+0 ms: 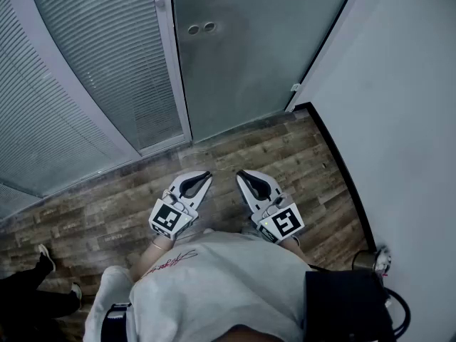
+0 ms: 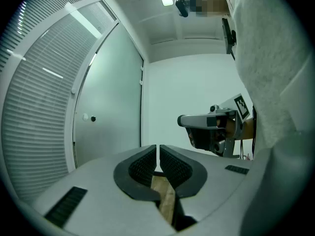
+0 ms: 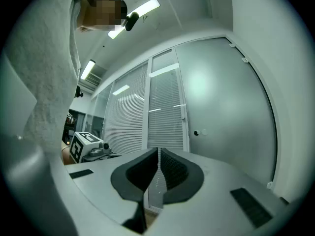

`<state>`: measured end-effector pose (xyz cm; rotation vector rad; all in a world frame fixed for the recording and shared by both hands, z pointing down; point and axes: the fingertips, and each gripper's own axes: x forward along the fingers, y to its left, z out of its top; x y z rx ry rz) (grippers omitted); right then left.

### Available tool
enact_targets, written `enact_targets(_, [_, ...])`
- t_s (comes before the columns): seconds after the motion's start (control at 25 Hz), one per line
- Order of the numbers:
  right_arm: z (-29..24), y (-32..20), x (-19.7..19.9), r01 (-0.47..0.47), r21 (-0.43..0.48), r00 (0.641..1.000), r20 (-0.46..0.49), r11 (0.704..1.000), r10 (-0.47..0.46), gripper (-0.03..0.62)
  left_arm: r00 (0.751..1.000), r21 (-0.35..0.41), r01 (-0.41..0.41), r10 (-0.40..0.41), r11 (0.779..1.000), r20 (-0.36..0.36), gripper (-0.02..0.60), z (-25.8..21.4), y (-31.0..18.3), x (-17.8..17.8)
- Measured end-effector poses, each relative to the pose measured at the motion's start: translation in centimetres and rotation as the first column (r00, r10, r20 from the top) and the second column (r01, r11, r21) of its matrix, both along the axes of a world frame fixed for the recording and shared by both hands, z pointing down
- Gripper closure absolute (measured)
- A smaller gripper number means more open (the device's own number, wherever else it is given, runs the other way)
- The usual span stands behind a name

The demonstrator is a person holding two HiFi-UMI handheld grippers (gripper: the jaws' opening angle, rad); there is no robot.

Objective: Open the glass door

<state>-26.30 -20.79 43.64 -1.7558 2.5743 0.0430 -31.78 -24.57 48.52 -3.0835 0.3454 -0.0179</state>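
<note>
My left tool (image 1: 201, 180) is pinched shut, its black ribbed pads (image 2: 142, 163) meeting along a hairline slit with nothing held; my right tool (image 1: 246, 179) is closed the same way, also empty; both sit level just in front of my light grey sweatshirt (image 1: 214, 283), side by side but apart, noses toward the door; under them lies the brown wood-plank floor (image 1: 285, 155); ahead stands the frosted grey glass door (image 1: 249, 55), closed and well apart from both tools, with two small round fittings (image 1: 193, 29) near its left edge; left of it runs a glazed panel of white slatted blinds (image 1: 107, 63); a plain white wall (image 1: 399, 120) flanks the right.
</note>
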Motion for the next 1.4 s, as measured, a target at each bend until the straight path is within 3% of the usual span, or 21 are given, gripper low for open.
enact_targets(0.28, [-0.1, -0.7, -0.1, -0.003, 0.001, 1.000, 0.006, 1.000, 0.003, 0.563, 1.000, 0.025, 0.000, 0.000, 1.000, 0.011, 0.546, -0.2, -0.6, -0.2])
enact_targets(0.92, [-1.0, -1.0, 1.3, -0.078, 0.016, 0.994, 0.075, 0.997, 0.077, 0.562, 1.000, -0.028, 0.018, -0.018, 0.999, -0.013, 0.546, -0.7, -0.9, -1.5])
enact_targets(1.2, [-2.2, -4.7, 4.5, -0.172, 0.038, 0.983, 0.067, 0.984, 0.169, 0.562, 0.998, -0.030, 0.050, -0.051, 0.998, -0.030, 0.546, -0.7, -3.4, -1.7])
enact_targets(1.4, [-2.2, -9.3, 5.4, -0.166, 0.043, 0.985, 0.054, 0.985, 0.163, 0.561, 0.995, -0.050, 0.095, -0.096, 0.994, -0.014, 0.546, -0.7, -6.8, -2.0])
